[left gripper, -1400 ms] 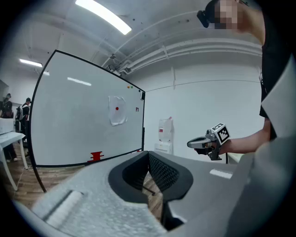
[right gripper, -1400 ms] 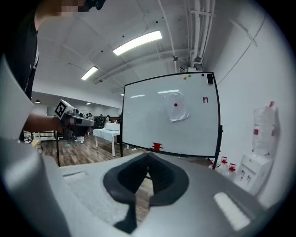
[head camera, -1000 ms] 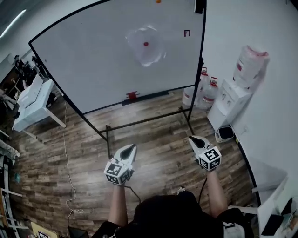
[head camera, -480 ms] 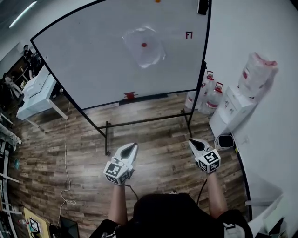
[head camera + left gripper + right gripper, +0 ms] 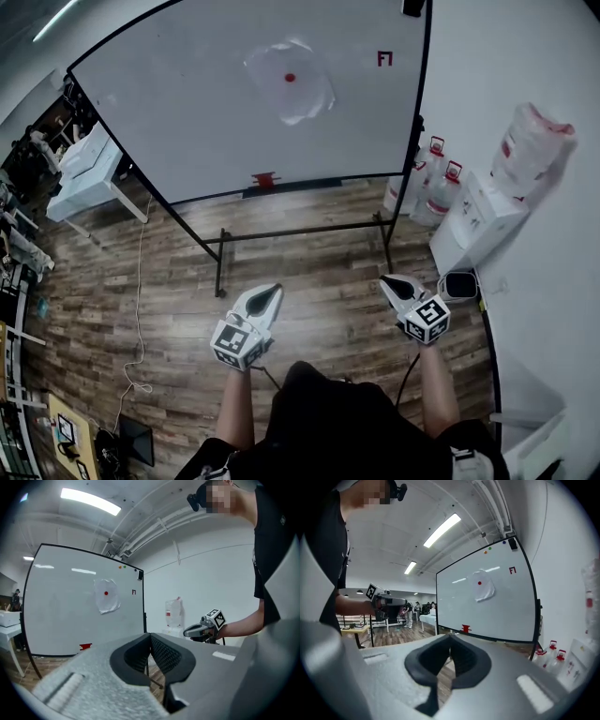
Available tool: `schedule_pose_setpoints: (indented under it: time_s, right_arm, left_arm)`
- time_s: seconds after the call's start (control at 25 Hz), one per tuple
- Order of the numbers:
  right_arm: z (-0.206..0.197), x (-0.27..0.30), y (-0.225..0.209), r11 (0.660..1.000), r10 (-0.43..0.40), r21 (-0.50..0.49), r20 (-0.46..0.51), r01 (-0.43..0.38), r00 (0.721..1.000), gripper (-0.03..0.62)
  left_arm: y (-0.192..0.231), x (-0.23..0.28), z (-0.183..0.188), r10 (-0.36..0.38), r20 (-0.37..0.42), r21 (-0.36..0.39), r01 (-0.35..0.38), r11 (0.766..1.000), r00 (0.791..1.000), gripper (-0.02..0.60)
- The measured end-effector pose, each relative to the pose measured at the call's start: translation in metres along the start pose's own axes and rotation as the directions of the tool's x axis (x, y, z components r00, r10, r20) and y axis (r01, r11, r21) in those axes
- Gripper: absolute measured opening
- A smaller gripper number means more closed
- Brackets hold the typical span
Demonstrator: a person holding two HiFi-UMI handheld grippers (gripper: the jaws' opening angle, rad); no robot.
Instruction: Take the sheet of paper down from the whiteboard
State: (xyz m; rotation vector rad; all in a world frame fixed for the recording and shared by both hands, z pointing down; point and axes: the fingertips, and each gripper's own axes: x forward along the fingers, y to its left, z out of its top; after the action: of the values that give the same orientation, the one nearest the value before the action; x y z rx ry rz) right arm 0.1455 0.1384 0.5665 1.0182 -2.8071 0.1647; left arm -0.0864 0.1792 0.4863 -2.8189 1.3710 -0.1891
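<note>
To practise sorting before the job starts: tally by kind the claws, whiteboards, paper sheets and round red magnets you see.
Grey two-jaw claws (left claw, right claw): 2
Large white whiteboard on black stand: 1
Crumpled white sheet of paper: 1
Small round red magnet: 1
Total: 5

Black short-sleeved top, two pale grey tools
Left tool and right tool: square-marker cubes, thin black cables.

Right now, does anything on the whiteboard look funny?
Yes. The sheet of paper on the whiteboard looks crumpled, with wavy, uneven edges instead of lying flat. One red magnet near its middle seems to hold it.
</note>
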Motion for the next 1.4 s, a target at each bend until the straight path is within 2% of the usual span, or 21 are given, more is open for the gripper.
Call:
schedule_pose_setpoints:
  time_s: [0.12, 0.32, 0.52, 1.0, 1.16, 1.4]
  right_arm:
    - [-0.01, -0.002, -0.003, 1.0, -0.009, 0.016, -0.007, 0.009, 1.0, 0.005]
    - [-0.023, -0.003, -0.013, 0.998, -0.033, 0.055, -0.021, 0.034, 0.999, 0.004]
    - [-0.028, 0.009, -0.031, 0.997, -0.054, 0.06, -0.053, 0.057, 0.997, 0.005]
    - [0.004, 0.104, -0.109, 0.994, -0.103, 0.041, -0.062, 0.105, 0.993, 0.005]
    - [0.012, 0.141, -0.133, 0.993, -0.112, 0.026, -0.075, 0.114, 0.991, 0.005]
    - [0.024, 0.184, -0.166, 0.989, -0.143, 0.04, -0.051, 0.145, 0.988, 0.005]
  left_arm:
    - [-0.001, 0.0, -0.007, 0.011, -0.023, 0.008, -0.011, 1.0, 1.0, 0.011]
    - [0.005, 0.012, -0.007, -0.004, 0.007, -0.033, 0.005, 0.999, 1.0, 0.009]
    - [0.026, 0.043, -0.024, -0.021, -0.068, -0.011, 0.02, 1.0, 0.997, 0.01]
    - [0.134, 0.143, -0.015, -0.046, -0.023, -0.015, 0.046, 0.999, 0.999, 0.011]
    - [0.171, 0.172, -0.017, -0.06, -0.029, -0.019, 0.059, 0.998, 0.998, 0.011]
    - [0.217, 0.209, -0.012, -0.084, -0.017, -0.007, 0.084, 0.996, 0.996, 0.011]
